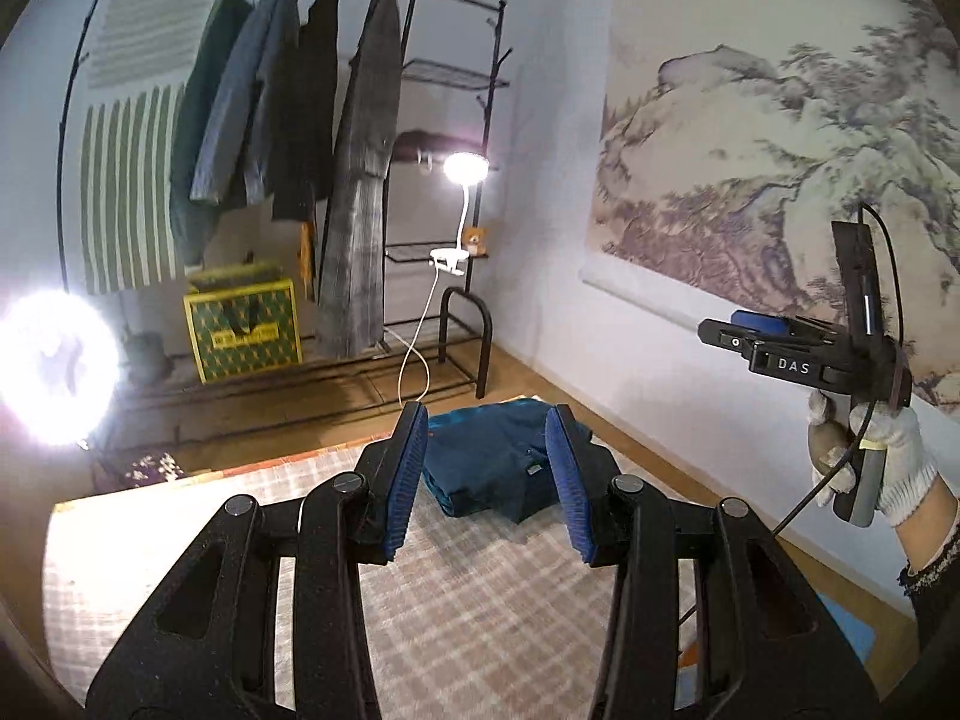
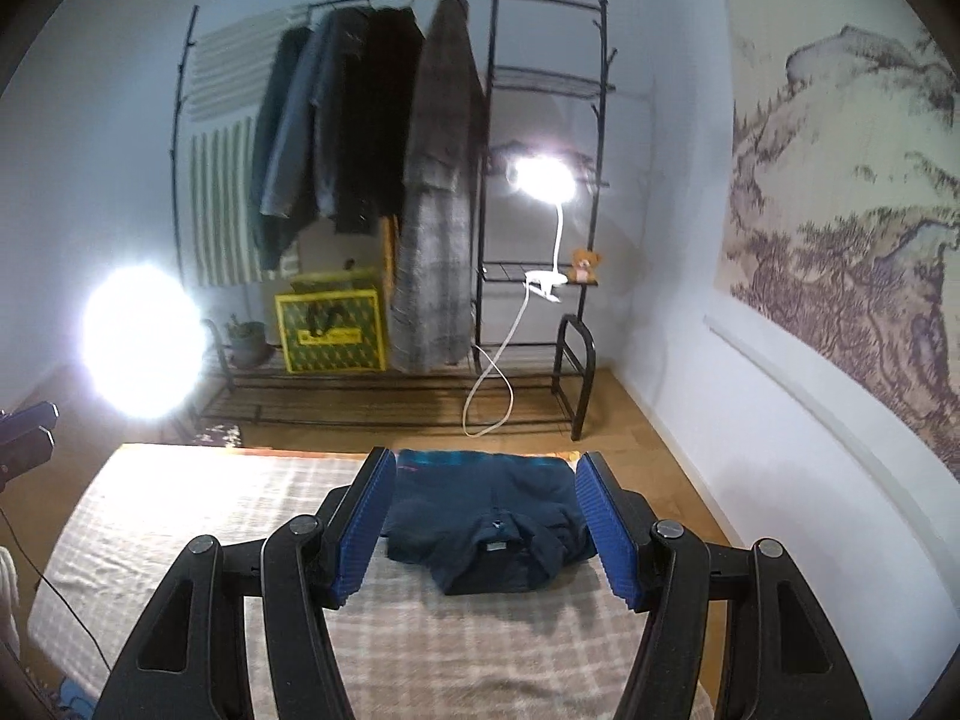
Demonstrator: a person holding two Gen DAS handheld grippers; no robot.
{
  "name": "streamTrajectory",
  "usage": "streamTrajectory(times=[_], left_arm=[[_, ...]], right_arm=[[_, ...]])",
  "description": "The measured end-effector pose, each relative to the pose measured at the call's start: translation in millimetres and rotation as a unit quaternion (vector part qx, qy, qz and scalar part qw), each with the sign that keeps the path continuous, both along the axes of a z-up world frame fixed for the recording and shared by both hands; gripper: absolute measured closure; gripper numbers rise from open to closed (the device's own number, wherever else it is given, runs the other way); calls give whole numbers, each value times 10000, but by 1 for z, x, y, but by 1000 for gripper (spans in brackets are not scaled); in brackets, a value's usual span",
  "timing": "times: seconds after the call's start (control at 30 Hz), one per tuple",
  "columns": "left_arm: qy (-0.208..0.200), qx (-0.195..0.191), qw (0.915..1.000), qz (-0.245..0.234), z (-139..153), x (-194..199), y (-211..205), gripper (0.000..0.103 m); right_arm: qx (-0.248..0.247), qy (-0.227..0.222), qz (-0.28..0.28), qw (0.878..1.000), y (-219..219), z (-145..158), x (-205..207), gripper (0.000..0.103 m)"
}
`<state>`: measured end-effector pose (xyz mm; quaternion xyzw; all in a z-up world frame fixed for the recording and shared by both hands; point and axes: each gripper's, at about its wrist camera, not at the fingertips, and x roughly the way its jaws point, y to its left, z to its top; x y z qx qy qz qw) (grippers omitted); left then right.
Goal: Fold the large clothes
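A dark blue garment (image 1: pixel 486 468) (image 2: pixel 486 516) lies folded into a compact stack at the far end of the plaid-covered bed (image 1: pixel 480 600) (image 2: pixel 210 510), collar toward me. My left gripper (image 1: pixel 486 411) hangs in the air short of the garment and above it, open, with nothing between its blue pads (image 1: pixel 408 468). My right gripper (image 2: pixel 486 457) is likewise raised and open, its pads (image 2: pixel 606 528) empty. In the left wrist view the right gripper (image 1: pixel 720 333) shows at the right, held by a white-gloved hand (image 1: pixel 888 462). The left gripper (image 2: pixel 24 432) peeks in at the right wrist view's left edge.
Behind the bed stands a black clothes rack (image 2: pixel 492 120) with several hanging coats, a yellow-green box (image 2: pixel 330 330) and a clip lamp (image 2: pixel 543 177). A bright light (image 2: pixel 141 342) glares at the left. A wall with a landscape painting (image 1: pixel 780 180) runs along the right.
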<state>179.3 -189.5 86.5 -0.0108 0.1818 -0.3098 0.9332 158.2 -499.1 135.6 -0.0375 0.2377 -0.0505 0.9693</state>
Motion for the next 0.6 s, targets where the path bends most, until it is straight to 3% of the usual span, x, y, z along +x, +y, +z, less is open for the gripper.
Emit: streamTrajectory(times=[0.27, 0.6], left_arm=[[-455, -24, 9990, 23, 32, -71, 30, 59], [-843, -56, 9964, -32, 58, -125, 49, 59]], right_arm=[[-40, -253, 86, 9996, 28, 29, -56, 39], [-91, -540, 118, 9984, 48, 58, -111, 39]])
